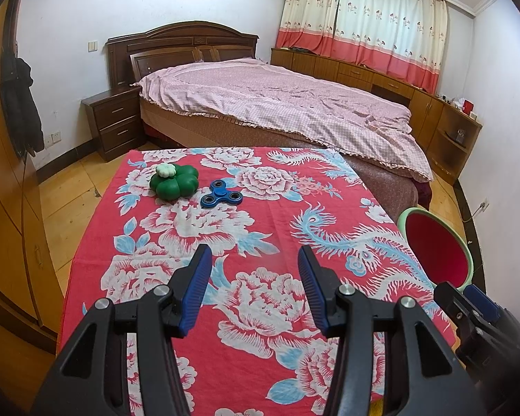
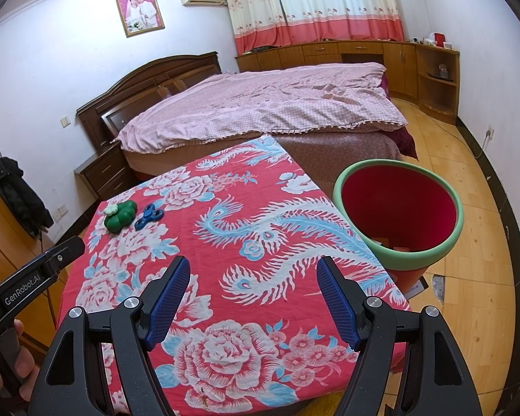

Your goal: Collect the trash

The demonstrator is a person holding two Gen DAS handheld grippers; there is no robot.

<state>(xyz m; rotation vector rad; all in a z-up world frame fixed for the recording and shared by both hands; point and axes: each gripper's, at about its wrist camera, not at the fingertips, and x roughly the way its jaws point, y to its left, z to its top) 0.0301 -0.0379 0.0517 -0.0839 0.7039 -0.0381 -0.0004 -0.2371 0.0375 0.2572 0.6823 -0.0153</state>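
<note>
Left wrist view shows the blue fidget spinner (image 1: pixel 222 193) far left on the table (image 1: pixel 267 215), light, stiff, probably slippery; pinch one lobe; both tools spread, empty.

We see a desk (image 1: pixel 246 312) draped in a red cloth (image 2: pixel 225 249) printed with white flowers and blue phoenixes. On the cloth, near its far left corner, lie a green clover-shaped toy (image 1: pixel 174 182) and, just beside it, a blue fidget spinner (image 1: pixel 221 194). The rest of the cloth lies bare.
</note>
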